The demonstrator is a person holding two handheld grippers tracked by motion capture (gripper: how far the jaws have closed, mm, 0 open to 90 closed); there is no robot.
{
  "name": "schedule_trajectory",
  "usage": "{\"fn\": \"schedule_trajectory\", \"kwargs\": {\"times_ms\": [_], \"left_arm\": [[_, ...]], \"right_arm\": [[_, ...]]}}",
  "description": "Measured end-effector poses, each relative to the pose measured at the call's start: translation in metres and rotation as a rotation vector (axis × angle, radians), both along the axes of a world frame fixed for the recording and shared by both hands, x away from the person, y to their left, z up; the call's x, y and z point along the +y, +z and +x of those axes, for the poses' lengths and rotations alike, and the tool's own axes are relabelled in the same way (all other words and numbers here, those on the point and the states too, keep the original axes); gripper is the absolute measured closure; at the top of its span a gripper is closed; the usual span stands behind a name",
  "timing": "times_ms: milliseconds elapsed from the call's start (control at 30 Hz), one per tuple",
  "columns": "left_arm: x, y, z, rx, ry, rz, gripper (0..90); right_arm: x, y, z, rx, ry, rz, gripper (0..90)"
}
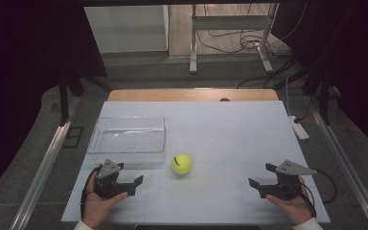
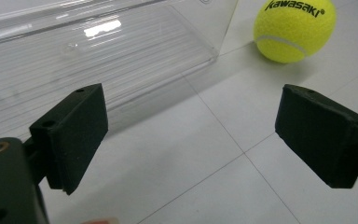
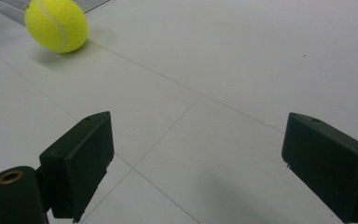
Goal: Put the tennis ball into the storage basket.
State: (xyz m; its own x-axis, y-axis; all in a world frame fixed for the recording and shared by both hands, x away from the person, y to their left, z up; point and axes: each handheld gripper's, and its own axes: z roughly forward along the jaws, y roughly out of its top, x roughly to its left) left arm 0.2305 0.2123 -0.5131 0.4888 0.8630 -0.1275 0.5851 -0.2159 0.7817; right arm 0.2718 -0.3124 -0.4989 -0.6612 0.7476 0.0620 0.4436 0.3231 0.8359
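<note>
Hands: both enter at the near edge, cut off at the wrists; the sleeves barely show.
Left gripper: held low over the white table at its near left, jaws spread wide with nothing between them; in the left gripper view only bare table lies in the gap.
Right gripper: at the near right, jaws likewise wide apart and holding nothing.
Tennis ball: yellow, resting on the table between the two grippers and a little beyond them, nearer the left one, touching neither; black lettering shows on it.
Clear tray: just left of the ball, beyond the left gripper; its transparent walls are hard to trace.
Far end: cables and a metal frame on the floor, dim.
</note>
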Motion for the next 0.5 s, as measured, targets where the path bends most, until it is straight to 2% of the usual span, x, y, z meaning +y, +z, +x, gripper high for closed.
{"fn": "schedule_trajectory", "kwargs": {"times_ms": [500], "left_arm": [[0.0002, 0.0021, -0.0014, -0.006, -0.005, -0.004, 9.7]], "right_arm": [[-0.0014, -0.0023, 0.0021, 0.011, 0.002, -0.01, 8.8]]}}
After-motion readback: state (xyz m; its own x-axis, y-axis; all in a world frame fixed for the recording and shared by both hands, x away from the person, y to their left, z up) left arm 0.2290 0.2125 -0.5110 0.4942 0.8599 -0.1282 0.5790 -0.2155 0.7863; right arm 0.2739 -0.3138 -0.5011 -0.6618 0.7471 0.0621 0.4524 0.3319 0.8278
